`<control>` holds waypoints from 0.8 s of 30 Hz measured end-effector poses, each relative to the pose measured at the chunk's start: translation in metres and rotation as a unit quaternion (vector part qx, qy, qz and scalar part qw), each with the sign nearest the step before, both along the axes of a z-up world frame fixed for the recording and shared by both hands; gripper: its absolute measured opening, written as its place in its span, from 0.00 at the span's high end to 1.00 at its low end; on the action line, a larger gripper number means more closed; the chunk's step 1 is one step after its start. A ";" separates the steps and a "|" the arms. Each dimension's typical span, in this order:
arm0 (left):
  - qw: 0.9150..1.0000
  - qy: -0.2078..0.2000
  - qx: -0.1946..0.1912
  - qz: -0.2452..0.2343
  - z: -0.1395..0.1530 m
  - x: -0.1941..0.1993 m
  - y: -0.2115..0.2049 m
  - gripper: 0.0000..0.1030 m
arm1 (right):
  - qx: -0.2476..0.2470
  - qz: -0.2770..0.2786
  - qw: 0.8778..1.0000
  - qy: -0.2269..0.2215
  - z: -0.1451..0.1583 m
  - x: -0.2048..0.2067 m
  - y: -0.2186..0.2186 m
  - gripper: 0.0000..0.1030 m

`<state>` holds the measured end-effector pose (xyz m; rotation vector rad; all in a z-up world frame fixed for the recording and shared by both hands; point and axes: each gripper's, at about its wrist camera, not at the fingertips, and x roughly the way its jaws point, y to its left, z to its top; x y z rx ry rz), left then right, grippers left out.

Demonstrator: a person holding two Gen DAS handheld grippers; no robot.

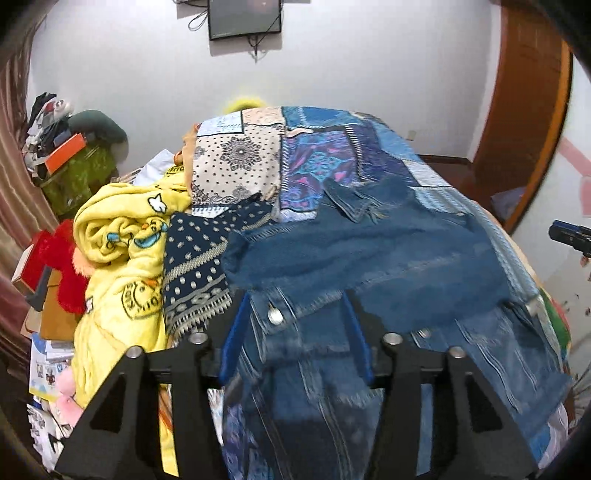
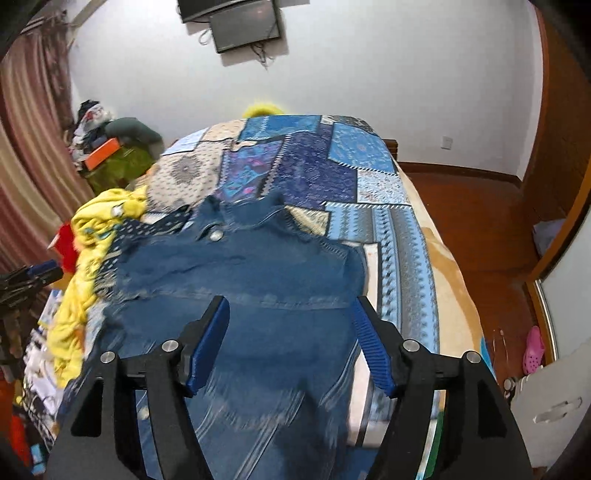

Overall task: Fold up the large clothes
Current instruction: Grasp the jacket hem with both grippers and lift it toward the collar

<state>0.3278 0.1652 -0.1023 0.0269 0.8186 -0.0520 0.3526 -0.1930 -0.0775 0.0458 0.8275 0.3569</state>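
Note:
A blue denim jacket [image 1: 369, 251] lies spread on a bed with a blue patchwork quilt [image 1: 332, 155], collar towards the far end and metal buttons showing. My left gripper [image 1: 293, 306] hovers over the jacket's near left part, its blue pads apart with nothing pinched between them. In the right wrist view the jacket [image 2: 240, 266] fills the middle of the quilt [image 2: 362, 177]. My right gripper [image 2: 290, 306] stands open above the denim and holds nothing. Each gripper shows at the edge of the other's view: the right gripper [image 1: 570, 236] and the left gripper [image 2: 33, 275].
A yellow cartoon blanket [image 1: 122, 240] and a dark dotted cloth [image 1: 195, 266] are heaped along the bed's left side, with a red item [image 1: 62, 258] and boxes beyond. A screen [image 1: 243, 16] hangs on the far wall. Right of the bed are wooden floor [image 2: 472, 229], a pink shoe [image 2: 533, 349] and a white cabinet [image 2: 554, 406].

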 end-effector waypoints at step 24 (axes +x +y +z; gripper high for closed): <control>0.936 0.200 -0.270 0.110 -0.174 -0.146 0.066 0.39 | 0.089 -0.056 0.978 0.179 -0.114 -0.123 -0.037 0.30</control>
